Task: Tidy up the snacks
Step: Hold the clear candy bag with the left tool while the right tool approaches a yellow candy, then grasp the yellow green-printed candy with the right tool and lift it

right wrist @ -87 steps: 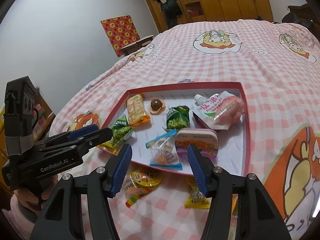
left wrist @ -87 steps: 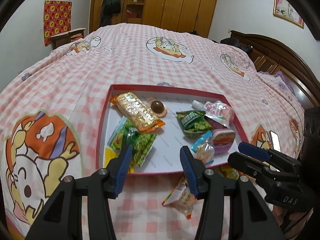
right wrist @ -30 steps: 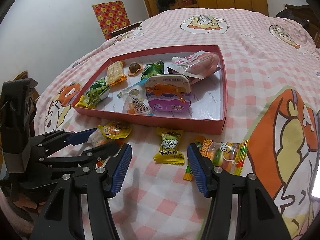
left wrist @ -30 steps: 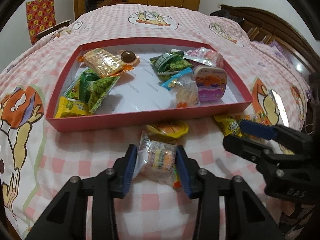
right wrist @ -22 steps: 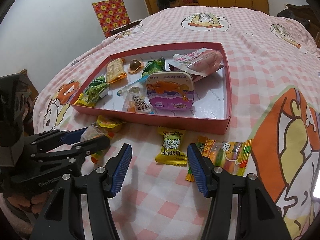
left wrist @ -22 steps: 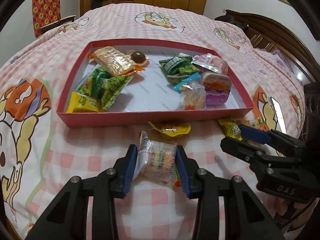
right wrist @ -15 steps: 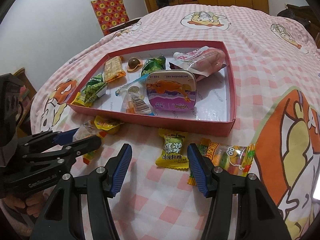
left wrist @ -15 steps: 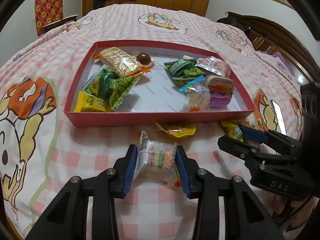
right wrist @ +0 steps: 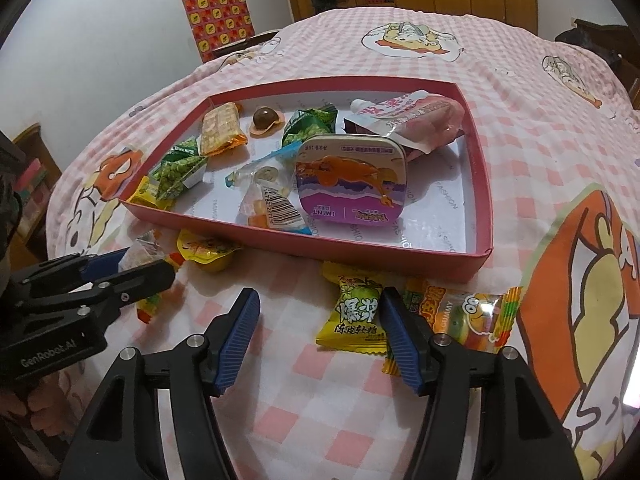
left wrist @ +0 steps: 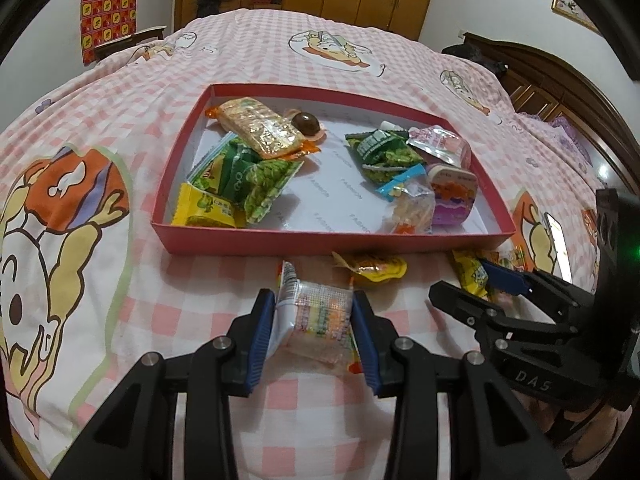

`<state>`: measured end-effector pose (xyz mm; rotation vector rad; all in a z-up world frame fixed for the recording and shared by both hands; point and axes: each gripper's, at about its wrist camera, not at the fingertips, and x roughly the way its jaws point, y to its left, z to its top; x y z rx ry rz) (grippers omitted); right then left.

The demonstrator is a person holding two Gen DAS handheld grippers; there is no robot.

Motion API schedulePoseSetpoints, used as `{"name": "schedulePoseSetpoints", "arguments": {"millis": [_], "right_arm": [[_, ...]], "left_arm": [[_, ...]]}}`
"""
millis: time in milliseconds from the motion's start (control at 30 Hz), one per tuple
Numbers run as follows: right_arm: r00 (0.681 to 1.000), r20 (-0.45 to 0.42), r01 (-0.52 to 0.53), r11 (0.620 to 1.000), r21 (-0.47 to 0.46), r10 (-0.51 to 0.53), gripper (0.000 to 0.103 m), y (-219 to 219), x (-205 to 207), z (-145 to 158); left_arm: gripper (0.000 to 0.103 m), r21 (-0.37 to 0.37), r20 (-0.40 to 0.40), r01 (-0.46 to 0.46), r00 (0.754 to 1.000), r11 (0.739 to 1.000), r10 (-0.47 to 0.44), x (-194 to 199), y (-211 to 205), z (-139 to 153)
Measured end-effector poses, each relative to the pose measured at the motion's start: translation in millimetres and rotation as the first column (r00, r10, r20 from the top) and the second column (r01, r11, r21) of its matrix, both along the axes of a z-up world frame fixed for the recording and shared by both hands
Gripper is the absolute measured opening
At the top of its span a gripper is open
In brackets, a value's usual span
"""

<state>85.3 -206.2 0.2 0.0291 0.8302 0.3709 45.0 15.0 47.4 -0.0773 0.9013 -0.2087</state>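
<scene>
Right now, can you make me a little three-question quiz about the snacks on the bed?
1. True or false: the left hand-held gripper is empty.
2. Which snack lies nearest the right hand-held gripper? A) yellow candy B) chocolate ball C) purple tin
3. Fill in: most snacks sit inside the ___ tray.

Key: 1 false, it grips a clear packet. 2 A. 3 red.
</scene>
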Motion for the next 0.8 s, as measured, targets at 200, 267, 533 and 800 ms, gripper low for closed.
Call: {"name": "schedulePoseSetpoints", "arguments": {"millis": [200, 267, 533, 800], "right_arm": [[1.000, 0.009, 0.017, 1.000, -0.014, -0.017, 0.051, -1, -2, 0], [1.000, 0.009, 0.018, 1.000, -0.009, -0.018, 0.046, -2, -2, 0], [0.999, 0.012, 0.032, 0.999, 0.031, -0.032, 0.026, -10, -4, 2], [0.999, 0.039, 0.009, 0.999, 0.048, -0.011, 0.021, -9, -12, 10]], "left_arm": [[0.041, 0.004, 0.007, 0.002, 1.000, 1.000, -0.002, -1, 0, 1], [0.041, 0.003, 0.004, 0.001, 1.000, 1.000, -0.001, -1, 1, 1], [0.041, 0.000, 0.010, -0.003, 1.000, 1.000, 0.003, -1, 3, 3], [0.041, -0.005, 0.021, -0.009, 1.000, 1.000, 0.009, -3, 6, 8]]}}
